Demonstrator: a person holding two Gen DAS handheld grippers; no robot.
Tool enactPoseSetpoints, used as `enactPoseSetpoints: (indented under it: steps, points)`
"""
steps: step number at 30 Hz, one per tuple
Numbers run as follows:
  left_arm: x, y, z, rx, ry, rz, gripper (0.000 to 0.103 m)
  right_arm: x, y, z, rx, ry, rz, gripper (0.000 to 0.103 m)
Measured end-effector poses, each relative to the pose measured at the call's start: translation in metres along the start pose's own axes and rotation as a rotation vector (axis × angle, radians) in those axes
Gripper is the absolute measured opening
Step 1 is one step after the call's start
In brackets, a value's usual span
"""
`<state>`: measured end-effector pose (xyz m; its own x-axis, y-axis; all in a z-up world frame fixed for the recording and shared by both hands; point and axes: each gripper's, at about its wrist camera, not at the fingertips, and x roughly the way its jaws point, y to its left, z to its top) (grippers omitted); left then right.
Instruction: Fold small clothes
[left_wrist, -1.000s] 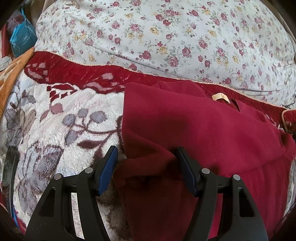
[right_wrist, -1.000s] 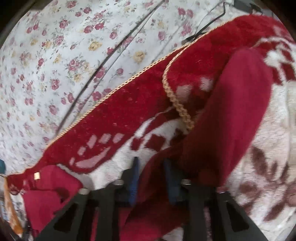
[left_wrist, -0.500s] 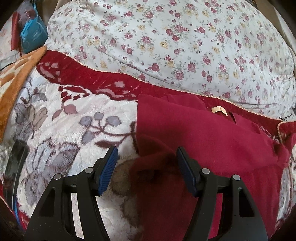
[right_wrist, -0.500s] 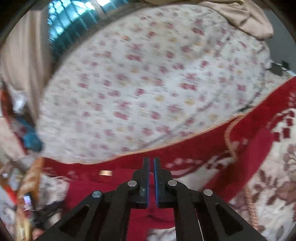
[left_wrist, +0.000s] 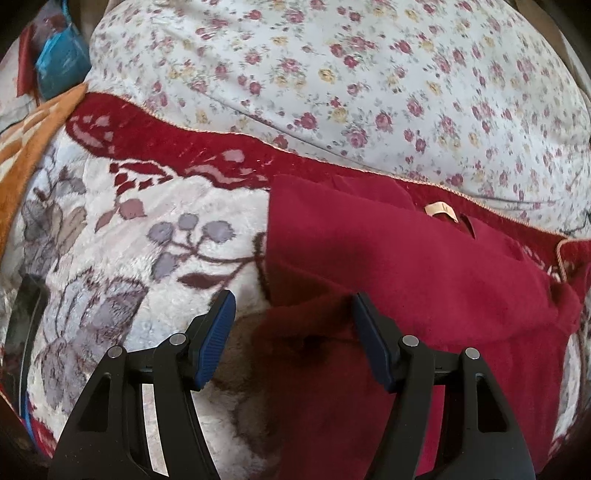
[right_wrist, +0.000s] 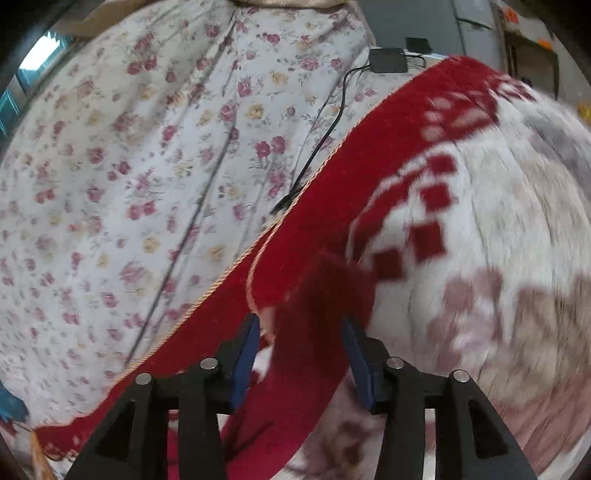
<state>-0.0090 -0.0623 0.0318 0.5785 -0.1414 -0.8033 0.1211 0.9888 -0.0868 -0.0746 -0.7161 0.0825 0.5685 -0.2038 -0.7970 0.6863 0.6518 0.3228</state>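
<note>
On a bed under a flowered sheet (left_wrist: 369, 74) and plush blanket (left_wrist: 129, 240) lies the red garment (left_wrist: 406, 266), its sleeve now between the right gripper (right_wrist: 301, 354)'s opening fingers, released, while the left gripper (left_wrist: 291, 332) stays wide over its corner, grasping nothing.

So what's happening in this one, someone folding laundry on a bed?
Yes. A person with two handheld grippers is folding a dark red garment on a red-and-white blanket. The left gripper is wide open over a folded-in corner, gripping nothing. The right gripper is opening, with a strip of the red cloth lying between its jaws. A floral sheet lies beyond.
</note>
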Motion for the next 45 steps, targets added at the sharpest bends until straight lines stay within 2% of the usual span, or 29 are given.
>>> enactPoseSetpoints:
  steps: [2,5,9,10,11,12,13,15,19,21,23,25,26,28,29,30,34,40,41,43,44,45]
  points:
    - [0.003,-0.002,0.001,0.011,0.002,0.005,0.066,0.012,-0.001,0.007,-0.009,0.045,-0.028,0.063]
    - [0.007,-0.003,0.0,0.015,0.01,0.006,0.066,0.032,0.002,0.01,0.005,0.086,-0.021,0.064]
    - [0.008,-0.001,0.001,0.016,0.014,0.005,0.066,0.056,0.008,0.005,0.0,0.087,-0.082,0.064]
    - [0.007,0.0,0.002,0.013,0.014,0.003,0.066,0.057,0.015,0.004,-0.045,0.07,-0.109,0.06]
    - [0.007,0.0,0.002,0.012,0.014,0.002,0.066,0.054,0.02,0.003,-0.09,0.054,-0.134,0.035]
    - [0.006,0.0,0.002,0.009,0.013,0.0,0.066,0.051,0.023,0.001,-0.122,0.047,-0.134,0.017]
    - [0.004,0.001,0.003,0.005,0.01,-0.003,0.066,0.045,0.024,0.0,-0.131,0.047,-0.105,0.016]
    - [0.001,0.002,0.003,-0.001,0.002,-0.005,0.066,0.029,0.027,0.0,-0.151,0.03,-0.05,0.006]
    - [-0.008,0.005,0.004,-0.019,-0.019,-0.006,0.066,-0.04,0.048,-0.006,-0.222,-0.078,0.127,0.006]
    - [-0.012,0.008,0.004,-0.031,-0.026,-0.006,0.066,-0.077,0.066,-0.012,-0.288,-0.138,0.184,0.006]
    - [-0.016,0.011,0.003,-0.046,-0.03,-0.011,0.066,-0.102,0.081,-0.015,-0.34,-0.162,0.215,0.006]
    - [-0.02,0.014,0.002,-0.06,-0.033,-0.025,0.065,-0.106,0.093,-0.017,-0.381,-0.162,0.144,0.006]
    - [-0.022,0.015,0.002,-0.063,-0.035,-0.029,0.066,-0.1,0.096,-0.017,-0.394,-0.153,0.094,0.007]
    - [-0.026,0.015,0.001,-0.061,-0.04,-0.029,0.065,-0.076,0.095,-0.018,-0.382,-0.086,-0.011,0.047]
    - [-0.026,0.015,0.001,-0.059,-0.04,-0.028,0.066,-0.063,0.091,-0.018,-0.36,-0.058,-0.032,0.08]
    - [-0.026,0.015,0.0,-0.058,-0.038,-0.026,0.066,-0.048,0.083,-0.018,-0.331,-0.033,-0.045,0.084]
    - [-0.015,0.014,0.001,-0.061,-0.01,-0.022,0.066,0.008,0.053,-0.017,-0.248,0.03,-0.148,0.084]
    - [0.002,0.005,0.0,-0.036,0.024,-0.004,0.066,0.07,0.028,-0.009,-0.182,0.071,-0.222,0.084]
    - [0.003,0.005,0.0,-0.033,0.027,-0.002,0.066,0.073,0.031,-0.01,-0.21,0.042,-0.232,0.083]
    - [0.003,0.005,0.0,-0.035,0.028,-0.005,0.066,0.072,0.039,-0.012,-0.275,0.011,-0.284,0.049]
    - [0.002,0.006,0.0,-0.038,0.025,-0.009,0.065,0.069,0.04,-0.012,-0.299,0.005,-0.295,0.021]
    - [0.0,0.006,0.0,-0.039,0.022,-0.012,0.065,0.063,0.036,-0.009,-0.292,0.011,-0.244,0.015]
